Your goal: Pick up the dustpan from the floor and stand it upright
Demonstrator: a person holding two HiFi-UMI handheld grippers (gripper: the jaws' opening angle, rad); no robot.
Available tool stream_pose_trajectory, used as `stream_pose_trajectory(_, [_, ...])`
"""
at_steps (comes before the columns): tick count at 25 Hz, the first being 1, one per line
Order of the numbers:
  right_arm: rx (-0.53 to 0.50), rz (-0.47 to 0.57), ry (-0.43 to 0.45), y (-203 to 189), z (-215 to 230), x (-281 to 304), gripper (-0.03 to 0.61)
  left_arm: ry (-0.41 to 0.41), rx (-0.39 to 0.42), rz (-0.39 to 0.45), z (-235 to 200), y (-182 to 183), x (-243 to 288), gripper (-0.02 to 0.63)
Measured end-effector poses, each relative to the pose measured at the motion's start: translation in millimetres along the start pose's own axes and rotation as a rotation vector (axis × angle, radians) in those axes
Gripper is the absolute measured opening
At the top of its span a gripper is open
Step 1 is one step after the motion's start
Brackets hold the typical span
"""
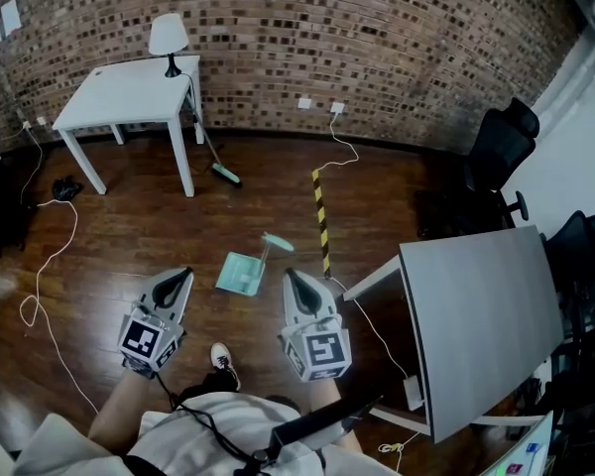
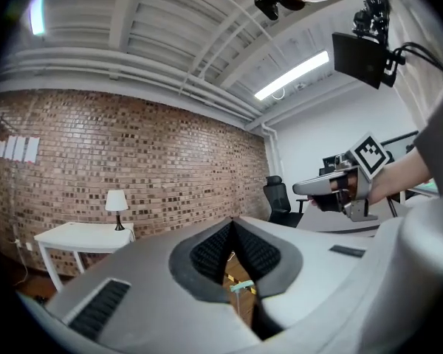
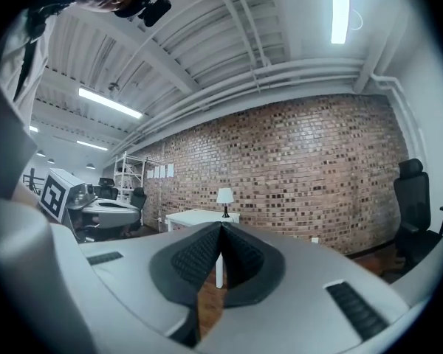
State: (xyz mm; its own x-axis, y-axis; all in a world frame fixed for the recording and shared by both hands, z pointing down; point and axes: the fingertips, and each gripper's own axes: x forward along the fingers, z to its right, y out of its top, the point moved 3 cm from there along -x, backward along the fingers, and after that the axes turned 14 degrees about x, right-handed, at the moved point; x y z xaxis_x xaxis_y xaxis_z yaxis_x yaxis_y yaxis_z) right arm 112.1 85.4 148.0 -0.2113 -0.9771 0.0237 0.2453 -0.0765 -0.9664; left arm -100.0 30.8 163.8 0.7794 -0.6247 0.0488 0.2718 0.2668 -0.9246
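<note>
A pale green dustpan (image 1: 241,274) lies flat on the dark wood floor, its handle (image 1: 275,243) pointing up and to the right in the head view. My left gripper (image 1: 185,273) is held level to the left of it, shut and empty. My right gripper (image 1: 287,275) hangs just right of the pan, also shut with nothing in it. In the left gripper view my left gripper (image 2: 232,224) has its tips together, and a sliver of the green dustpan handle (image 2: 241,287) shows in the gap below them. The right gripper (image 3: 221,226) faces the brick wall, its tips touching.
A white table (image 1: 129,95) with a lamp (image 1: 169,40) stands at the back left, a broom (image 1: 216,162) leaning by its leg. A yellow-black striped strip (image 1: 321,221) lies right of the pan. A grey desk (image 1: 476,320) and black chairs (image 1: 501,149) fill the right. White cables (image 1: 50,266) trail at left.
</note>
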Motion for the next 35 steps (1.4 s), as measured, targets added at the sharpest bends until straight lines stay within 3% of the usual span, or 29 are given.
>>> stream_pose_trajectory(5, [-0.008,-0.012,0.049,-15,-10,-104,-0.020,0.063,-0.017,0.008,80,21,-55,-0.006])
stream_pose_trajectory(11, [0.037,-0.115,0.067,-51,-5,-234,-0.020,0.106,-0.068,-0.103,190,27,-133,-0.006])
stream_pose_trajectory(16, [0.065,-0.121,0.076,-60,-7,-291,-0.020,0.117,-0.110,-0.151,238,39,-172,-0.006])
stream_pose_trajectory(24, [0.066,-0.095,0.108,-45,-25,-322,-0.021,0.110,-0.076,-0.118,263,72,-194,-0.006])
stream_pose_trajectory(35, [0.031,-0.077,0.044,-31,-24,-329,-0.021,0.064,-0.019,-0.052,264,101,-189,-0.006])
